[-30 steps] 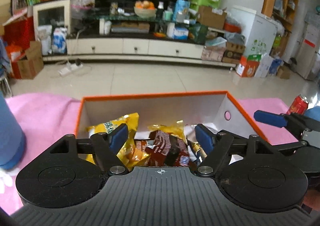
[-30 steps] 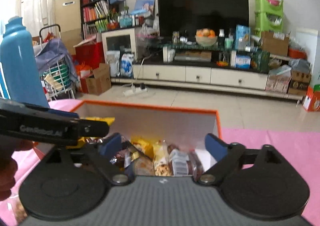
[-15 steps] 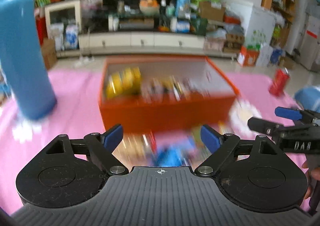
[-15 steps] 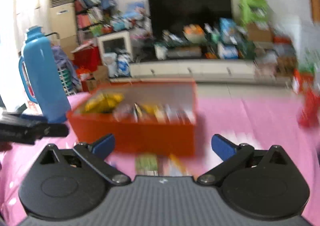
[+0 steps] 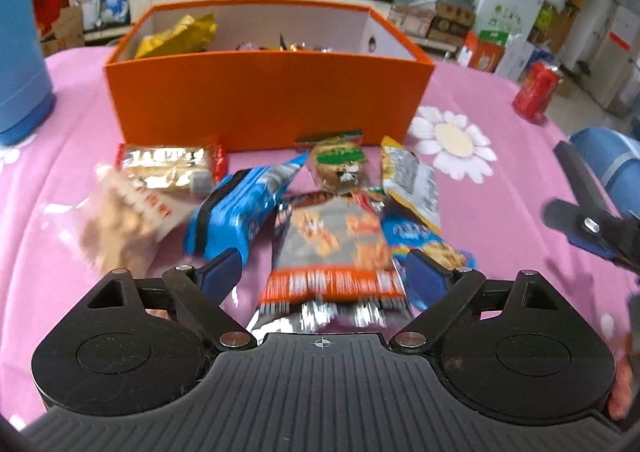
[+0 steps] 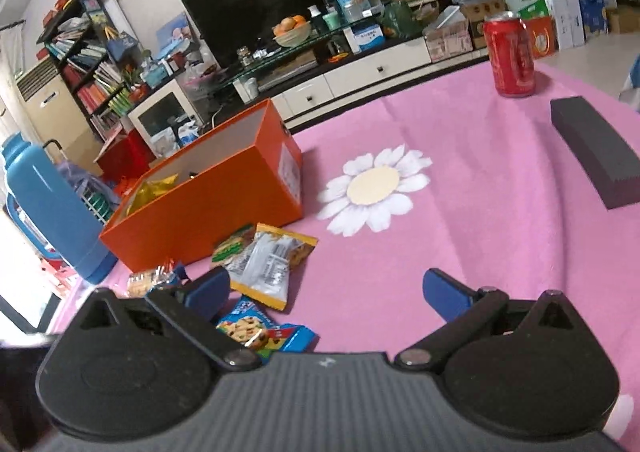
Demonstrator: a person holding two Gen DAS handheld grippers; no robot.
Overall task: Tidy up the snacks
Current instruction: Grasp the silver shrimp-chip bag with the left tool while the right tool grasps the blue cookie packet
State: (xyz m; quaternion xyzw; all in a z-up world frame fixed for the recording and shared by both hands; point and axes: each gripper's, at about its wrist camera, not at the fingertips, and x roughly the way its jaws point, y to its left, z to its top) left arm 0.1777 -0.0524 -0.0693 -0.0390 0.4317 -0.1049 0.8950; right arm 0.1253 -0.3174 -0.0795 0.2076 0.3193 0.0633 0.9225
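Note:
An orange box (image 5: 268, 91) with several snacks inside stands on the pink cloth. Loose packs lie before it: a gold pack (image 5: 168, 167), a blue pack (image 5: 240, 211), a green cookie pack (image 5: 340, 163), a yellow pack (image 5: 412, 187) and an orange-and-silver pack (image 5: 332, 252). My left gripper (image 5: 324, 274) hovers low over that last pack, jaws opening, pads clear of it. My right gripper (image 6: 326, 290) is open over bare cloth, right of the yellow pack (image 6: 272, 264) and a blue cookie pack (image 6: 260, 332). The box (image 6: 208, 219) lies to its far left.
A tall blue thermos (image 6: 52, 211) stands left of the box. A red can (image 6: 510, 59) is at the far right, with a dark grey block (image 6: 592, 155) nearer. A white daisy print (image 6: 374, 187) marks the cloth right of the box.
Both grippers have drawn back from above the box's inside to the near side and sunk toward the loose packs. Both sets of jaws have widened. The right view has rolled.

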